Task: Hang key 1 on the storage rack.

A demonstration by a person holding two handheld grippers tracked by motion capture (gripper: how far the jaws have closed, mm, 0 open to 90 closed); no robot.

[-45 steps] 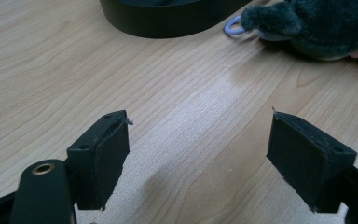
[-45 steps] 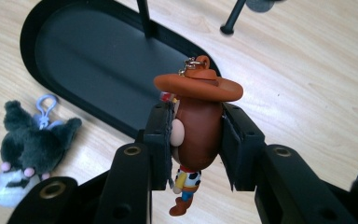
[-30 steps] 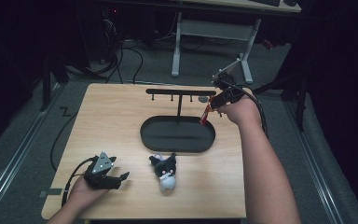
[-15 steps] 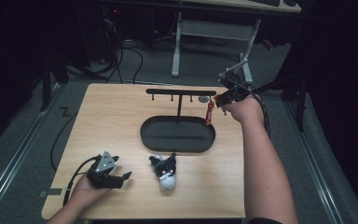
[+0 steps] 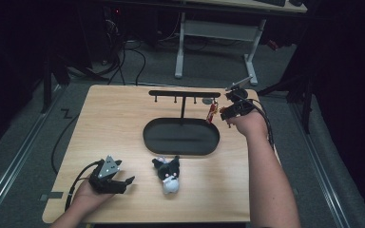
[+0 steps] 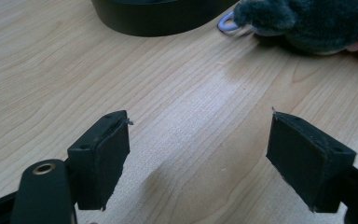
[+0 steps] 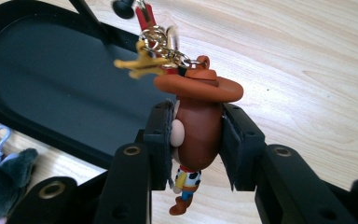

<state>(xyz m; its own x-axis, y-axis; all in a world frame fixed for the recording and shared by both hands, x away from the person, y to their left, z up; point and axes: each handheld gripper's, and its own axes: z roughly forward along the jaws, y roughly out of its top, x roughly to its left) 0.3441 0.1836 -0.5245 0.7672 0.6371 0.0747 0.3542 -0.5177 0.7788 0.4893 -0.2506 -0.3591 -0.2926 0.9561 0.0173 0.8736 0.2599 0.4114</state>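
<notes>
A cowboy figure keychain with a brown hat, a gold ring and a red strap sits between the pads of my right gripper, which is shut on its head. In the high view the right gripper holds the cowboy figure keychain just below the right end of the black peg rack. The strap reaches up beside a peg tip; whether it hangs on the peg I cannot tell. My left gripper rests open at the near left, with nothing between its pads.
The rack stands on a black oval tray in the table's middle. A dark grey and white plush keychain lies in front of the tray, right of the left gripper. A desk frame and cables stand on the floor beyond the table.
My right hand has come down and a little toward the table's right with the cowboy figure held in the jaws. The left gripper and the plush have stayed put.
</notes>
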